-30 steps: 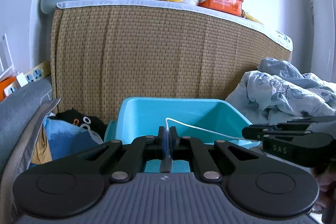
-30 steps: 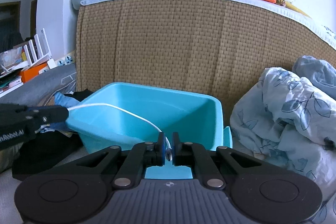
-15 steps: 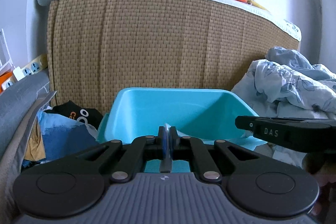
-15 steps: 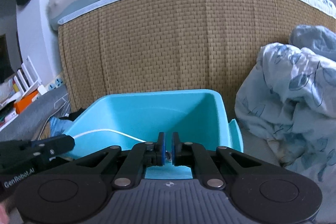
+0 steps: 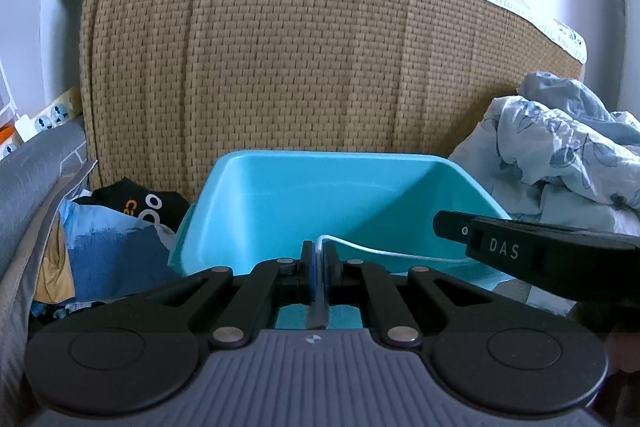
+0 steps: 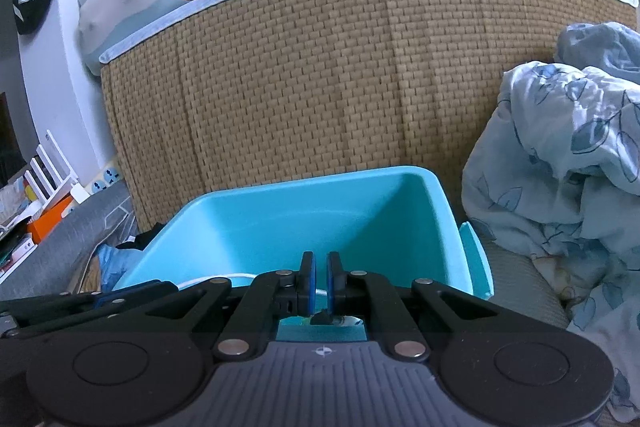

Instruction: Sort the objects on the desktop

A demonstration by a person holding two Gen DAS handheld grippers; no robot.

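Both grippers are hovering at the near rim of the turquoise bin (image 5: 332,195), which serves as the landmark.

The left gripper (image 5: 319,259) is sitting with its jaws closed tight, pinching the white cable (image 5: 384,251) between its blue pads. From that grip, the cable is running right, across the near edge of the bin, toward the right gripper (image 5: 532,251).

In the right wrist view, the right gripper (image 6: 319,277) is showing only a narrow gap between its 2 pads, and a short piece of the white cable (image 6: 224,278) is crossing that gap; whether the pads are pressing on it, I cannot tell.

Behind the bin, a woven headboard (image 5: 320,59) is standing. Right of the bin, a crumpled blue floral quilt (image 6: 568,163) is lying. Left of the bin, dark and blue clothing (image 5: 112,227) is piled.
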